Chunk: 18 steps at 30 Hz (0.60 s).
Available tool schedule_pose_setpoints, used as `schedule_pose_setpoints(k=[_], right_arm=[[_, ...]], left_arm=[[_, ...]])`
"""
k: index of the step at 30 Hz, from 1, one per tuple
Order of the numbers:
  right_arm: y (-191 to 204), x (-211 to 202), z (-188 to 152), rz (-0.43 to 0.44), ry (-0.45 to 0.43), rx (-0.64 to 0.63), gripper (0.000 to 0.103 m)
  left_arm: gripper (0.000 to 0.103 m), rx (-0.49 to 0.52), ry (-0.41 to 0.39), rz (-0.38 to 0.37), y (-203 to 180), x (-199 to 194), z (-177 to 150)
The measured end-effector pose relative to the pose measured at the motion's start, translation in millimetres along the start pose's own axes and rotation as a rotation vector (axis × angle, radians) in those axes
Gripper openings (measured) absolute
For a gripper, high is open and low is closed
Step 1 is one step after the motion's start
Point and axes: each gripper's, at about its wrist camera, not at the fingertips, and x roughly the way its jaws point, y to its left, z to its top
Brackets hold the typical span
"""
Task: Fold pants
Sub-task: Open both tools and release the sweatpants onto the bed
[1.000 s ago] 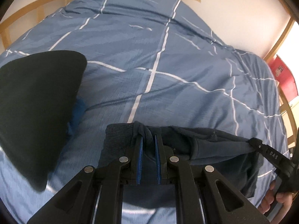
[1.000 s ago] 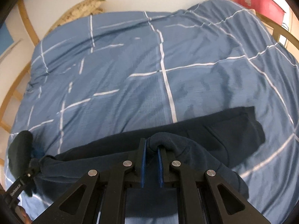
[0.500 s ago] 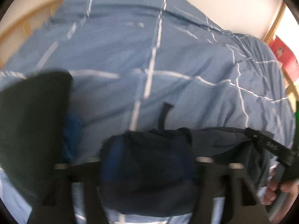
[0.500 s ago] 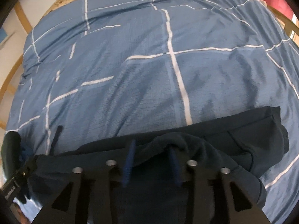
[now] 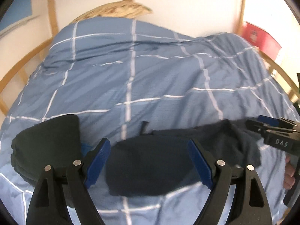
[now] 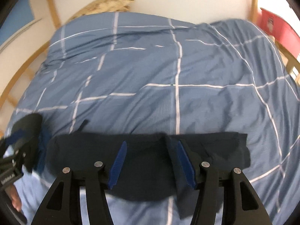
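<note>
Pants (image 6: 146, 170) lie folded on duvet (image 6: 168, 75); both tools spread wide.

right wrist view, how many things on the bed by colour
Navy: 1, the pants
Black: 1, a folded garment at the left
Blue checked: 1, the duvet beneath both
Total: 3

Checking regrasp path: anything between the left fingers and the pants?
Nothing visible. The left gripper is open, with the dark pants lying directly ahead between its fingers on the blue duvet. A separate dark garment lies off to the left, outside that path.
</note>
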Motion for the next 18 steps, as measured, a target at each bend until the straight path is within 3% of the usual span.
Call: schedule_pose_setpoints(k=[9,18], right_arm=[[-17.9,-45.6,-42.3,0.063,-0.024,-0.04,0.057],[-48.8,-30.4,-86.7,0.075,-0.012,-0.044,0.057]], left_arm=[[0.084,0.115,-0.004,-0.05,-61.5,-31.2,-19.2],[0.084,0.082,0.052,-0.08,-99.9,-13.3,-60.1]])
